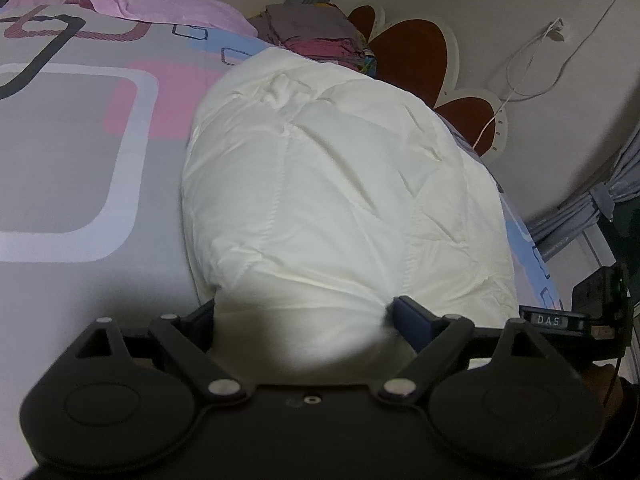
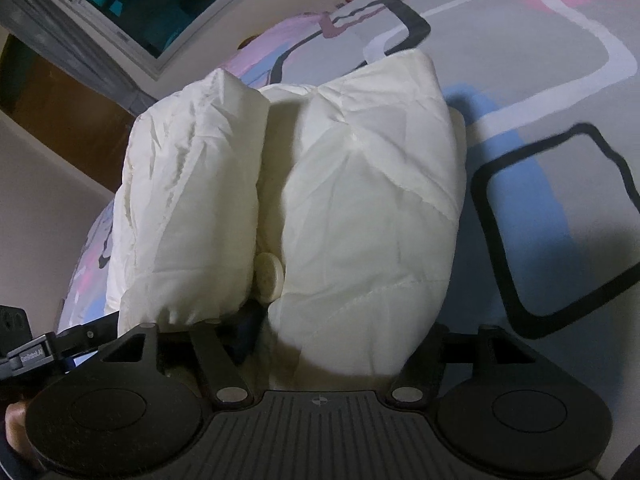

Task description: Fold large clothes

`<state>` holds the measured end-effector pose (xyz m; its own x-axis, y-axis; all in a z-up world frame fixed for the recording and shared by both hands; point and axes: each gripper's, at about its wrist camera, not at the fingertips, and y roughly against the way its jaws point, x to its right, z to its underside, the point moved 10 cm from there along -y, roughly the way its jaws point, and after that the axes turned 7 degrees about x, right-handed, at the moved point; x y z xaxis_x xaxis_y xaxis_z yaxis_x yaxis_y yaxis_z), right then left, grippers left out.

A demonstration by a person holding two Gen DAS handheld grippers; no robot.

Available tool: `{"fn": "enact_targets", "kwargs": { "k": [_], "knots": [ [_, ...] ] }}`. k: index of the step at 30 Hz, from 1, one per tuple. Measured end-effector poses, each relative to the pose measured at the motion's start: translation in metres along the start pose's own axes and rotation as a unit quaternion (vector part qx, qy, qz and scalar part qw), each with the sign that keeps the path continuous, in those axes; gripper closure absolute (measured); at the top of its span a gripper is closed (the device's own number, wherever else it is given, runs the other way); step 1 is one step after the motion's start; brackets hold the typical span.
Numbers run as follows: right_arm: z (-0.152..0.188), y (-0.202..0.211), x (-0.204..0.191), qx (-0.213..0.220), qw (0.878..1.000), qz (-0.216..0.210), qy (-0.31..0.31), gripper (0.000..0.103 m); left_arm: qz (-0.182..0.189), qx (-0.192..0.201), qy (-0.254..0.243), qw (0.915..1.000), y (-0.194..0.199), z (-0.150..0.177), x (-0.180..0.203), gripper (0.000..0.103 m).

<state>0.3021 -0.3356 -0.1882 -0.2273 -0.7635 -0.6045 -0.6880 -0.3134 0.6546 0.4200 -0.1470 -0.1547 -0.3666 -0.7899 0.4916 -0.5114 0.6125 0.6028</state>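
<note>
A cream-white padded coat [image 1: 340,184] lies bunched on the patterned bedsheet [image 1: 72,152]. My left gripper [image 1: 304,316] is closed on a thick fold of the coat, its fingers [image 1: 412,320] pressed into both sides of the padding. In the right wrist view the coat [image 2: 360,200] stands in two puffy folds with a large round button [image 2: 270,278] between them. My right gripper [image 2: 336,336] grips the coat's near edge; the cloth covers its fingertips.
Pink pillows [image 1: 140,4] and a pile of folded clothes [image 1: 320,36] lie at the bed's head. A headboard with brown hearts [image 1: 412,52] and a hanging cable [image 1: 520,80] are at the wall. A window [image 2: 132,0] and wall flank the bed's left side.
</note>
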Motion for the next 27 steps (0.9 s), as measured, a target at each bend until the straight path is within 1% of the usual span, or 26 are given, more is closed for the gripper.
{"fn": "enact_targets", "kwargs": {
  "k": [3,4,5,8,12,17,19,22,23,27],
  "knots": [
    [0.001,-0.005,-0.001,-0.002,1.000,-0.007,-0.008,0.041,0.002,0.001,0.014,0.9999,-0.004,-0.001,-0.003,0.012],
    [0.000,-0.006,-0.003,-0.002,1.000,-0.009,-0.006,0.043,0.003,0.004,0.011,0.9999,-0.004,-0.002,-0.002,0.012],
    [0.000,-0.006,-0.006,0.000,1.000,-0.014,0.001,0.047,0.005,0.006,0.006,1.0000,-0.003,-0.002,0.000,0.014],
    [-0.002,-0.003,-0.009,0.002,1.000,-0.020,0.011,0.053,0.010,0.015,-0.004,0.9998,0.001,-0.003,0.004,0.020],
    [-0.004,-0.001,-0.016,0.007,1.000,-0.021,0.021,0.054,0.013,0.018,-0.011,0.9997,0.005,-0.007,0.007,0.026],
    [-0.015,-0.009,-0.038,0.006,0.999,-0.025,0.046,0.058,0.014,0.032,-0.019,0.9992,0.015,-0.018,0.002,0.028],
    [-0.022,-0.017,-0.057,0.007,0.998,-0.032,0.060,0.059,0.011,0.043,-0.017,0.9989,0.024,-0.029,-0.007,0.029],
    [-0.029,-0.032,-0.095,0.009,0.995,-0.053,0.083,0.061,0.001,0.063,-0.018,0.9979,0.045,-0.046,-0.026,0.029],
    [-0.031,-0.038,-0.112,0.010,0.994,-0.062,0.092,0.063,-0.001,0.070,-0.017,0.9974,0.053,-0.051,-0.033,0.030],
    [-0.027,-0.070,-0.183,0.005,0.988,-0.085,0.130,0.063,-0.021,0.096,-0.009,0.9951,0.091,-0.070,-0.074,0.031]
  ]
}}
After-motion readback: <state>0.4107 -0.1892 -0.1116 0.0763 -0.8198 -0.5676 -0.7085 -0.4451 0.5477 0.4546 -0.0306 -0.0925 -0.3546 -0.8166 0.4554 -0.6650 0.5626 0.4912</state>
